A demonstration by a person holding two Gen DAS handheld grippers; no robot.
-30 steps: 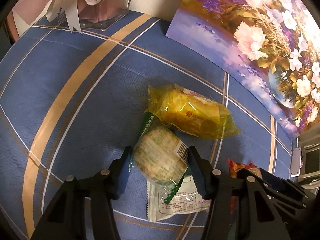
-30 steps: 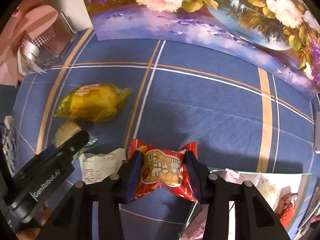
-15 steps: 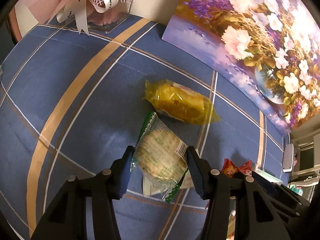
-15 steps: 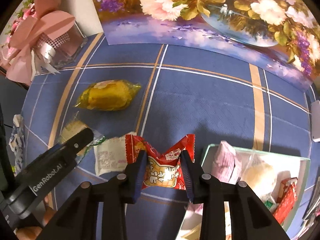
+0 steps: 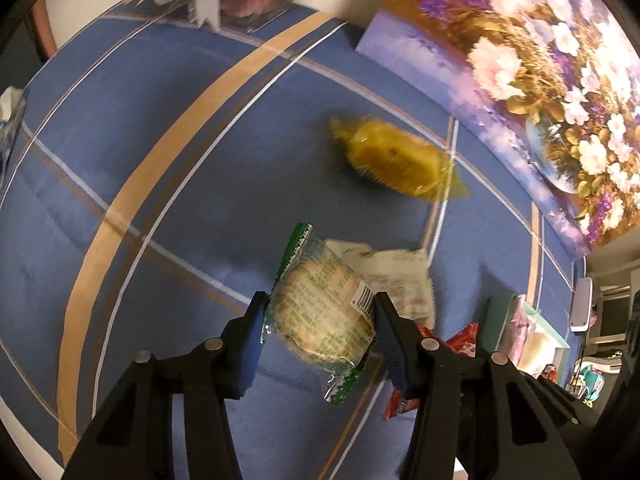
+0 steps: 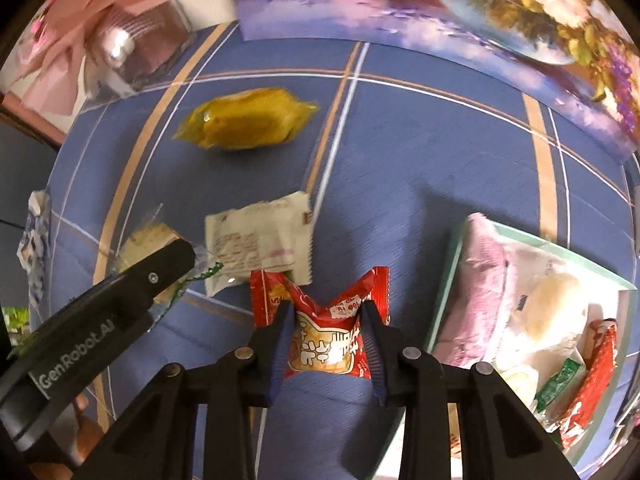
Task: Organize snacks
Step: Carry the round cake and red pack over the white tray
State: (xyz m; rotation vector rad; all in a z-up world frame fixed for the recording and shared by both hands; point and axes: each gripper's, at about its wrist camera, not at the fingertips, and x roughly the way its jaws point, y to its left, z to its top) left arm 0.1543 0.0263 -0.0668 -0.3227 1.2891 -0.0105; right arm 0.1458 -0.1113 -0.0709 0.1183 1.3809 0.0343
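Note:
My left gripper (image 5: 318,312) is shut on a round biscuit in a clear green-edged wrapper (image 5: 320,312), held above the blue striped cloth. My right gripper (image 6: 326,320) is shut on a red snack packet (image 6: 324,340), crumpled between the pads and lifted off the cloth. A white snack packet (image 6: 260,244) and a yellow wrapped cake (image 6: 244,124) lie on the cloth. The same white packet (image 5: 404,276) and yellow cake (image 5: 400,164) show in the left wrist view. A pale green tray (image 6: 448,264) with several snacks sits at the right.
A floral picture (image 6: 480,12) leans along the back edge of the table. A pink bow on a clear box (image 6: 120,28) stands at the back left. The left gripper's body (image 6: 100,320) crosses the lower left of the right wrist view.
Both grippers have lifted their snacks and shifted toward the tray. The red packet was squeezed tighter. The white packet, earlier partly under the biscuit, now lies exposed.

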